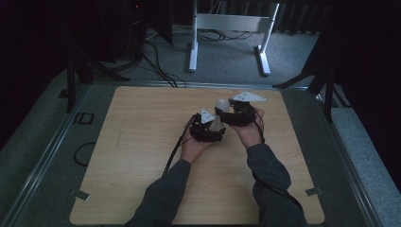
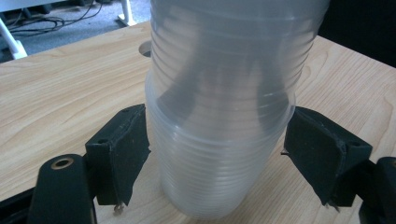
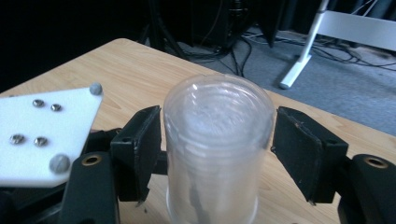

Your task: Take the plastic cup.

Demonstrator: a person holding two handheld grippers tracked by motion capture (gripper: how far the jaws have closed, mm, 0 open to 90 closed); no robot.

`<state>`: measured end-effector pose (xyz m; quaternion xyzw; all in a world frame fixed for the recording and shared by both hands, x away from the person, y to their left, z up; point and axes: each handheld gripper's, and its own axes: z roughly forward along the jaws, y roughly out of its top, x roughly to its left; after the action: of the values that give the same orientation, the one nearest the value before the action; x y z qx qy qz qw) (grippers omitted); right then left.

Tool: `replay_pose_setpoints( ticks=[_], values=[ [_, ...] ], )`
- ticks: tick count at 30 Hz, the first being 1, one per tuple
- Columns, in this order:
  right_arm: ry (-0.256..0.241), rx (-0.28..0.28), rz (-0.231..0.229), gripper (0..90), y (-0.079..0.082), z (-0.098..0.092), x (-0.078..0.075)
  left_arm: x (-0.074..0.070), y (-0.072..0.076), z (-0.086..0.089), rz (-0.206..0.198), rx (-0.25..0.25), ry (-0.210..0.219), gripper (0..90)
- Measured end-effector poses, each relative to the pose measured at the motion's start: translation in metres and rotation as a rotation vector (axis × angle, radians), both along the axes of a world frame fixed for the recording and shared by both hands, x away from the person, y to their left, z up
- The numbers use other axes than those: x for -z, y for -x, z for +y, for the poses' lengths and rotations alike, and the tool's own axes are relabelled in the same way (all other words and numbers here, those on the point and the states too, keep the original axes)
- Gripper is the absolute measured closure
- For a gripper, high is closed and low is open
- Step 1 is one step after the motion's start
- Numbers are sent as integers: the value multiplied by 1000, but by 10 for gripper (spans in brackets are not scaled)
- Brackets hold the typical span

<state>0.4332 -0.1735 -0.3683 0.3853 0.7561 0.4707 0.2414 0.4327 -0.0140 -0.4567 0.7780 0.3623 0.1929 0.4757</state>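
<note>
Where jaws gape, cups (image 2: 219, 116) seemingly between.

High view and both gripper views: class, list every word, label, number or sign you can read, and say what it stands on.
"ID": pale letters on the dark floor mat left of the table, high view.
Stack of clear plastic cups: no readable print.
Left hand-held gripper and right hand-held gripper: no lettering.
</note>
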Motion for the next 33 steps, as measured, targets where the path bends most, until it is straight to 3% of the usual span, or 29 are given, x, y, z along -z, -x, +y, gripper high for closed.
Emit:
replay_pose_setpoints(
  ticks=[5,11,33],
  values=[
    [20,-4,4,357,-3,4,2,0,0,0,-9,1,6,225],
    [8,-1,10,386,-4,4,3,1,-1,-1,-12,-2,5,225],
    [1,5,15,388,-5,3,2,3,2,-1,-40,-11,-18,260]
  ],
)
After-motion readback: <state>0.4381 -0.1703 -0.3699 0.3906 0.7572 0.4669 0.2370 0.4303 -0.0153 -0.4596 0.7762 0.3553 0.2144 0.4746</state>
